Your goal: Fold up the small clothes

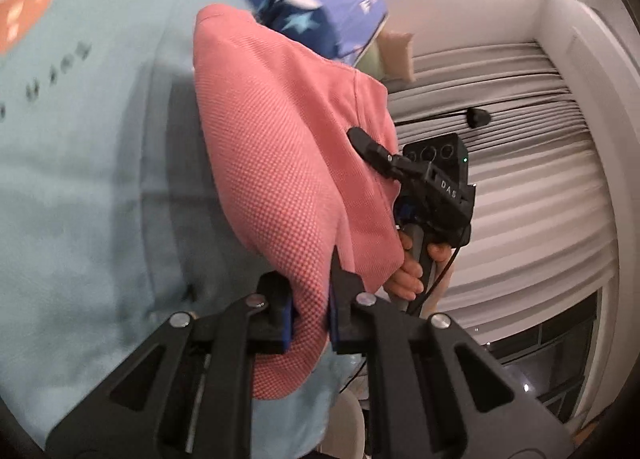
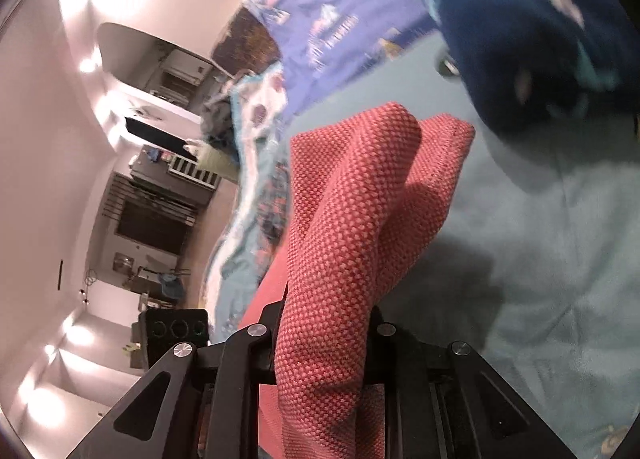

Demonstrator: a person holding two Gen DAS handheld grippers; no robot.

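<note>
Pink cloth (image 1: 280, 163) is pinched between the blue pads (image 1: 285, 319) of the left tongs (image 1: 310, 321), which are clenched on a near fold of it; from there the cloth is seen stretching up and away, lifted over a pale blue sheet (image 1: 80, 179). At its right edge, the right tongs (image 1: 362, 141) are seen from the left view, with a hand (image 1: 410, 273) wrapped round their handle. In the right view, the right tongs (image 2: 320, 333) are clenched on the cloth (image 2: 360, 219) too, a thick bunch being held between the jaws and two folded lobes rising beyond them. A navy garment (image 2: 540, 39) is seen far right on the sheet (image 2: 540, 259), apart from the cloth.
</note>
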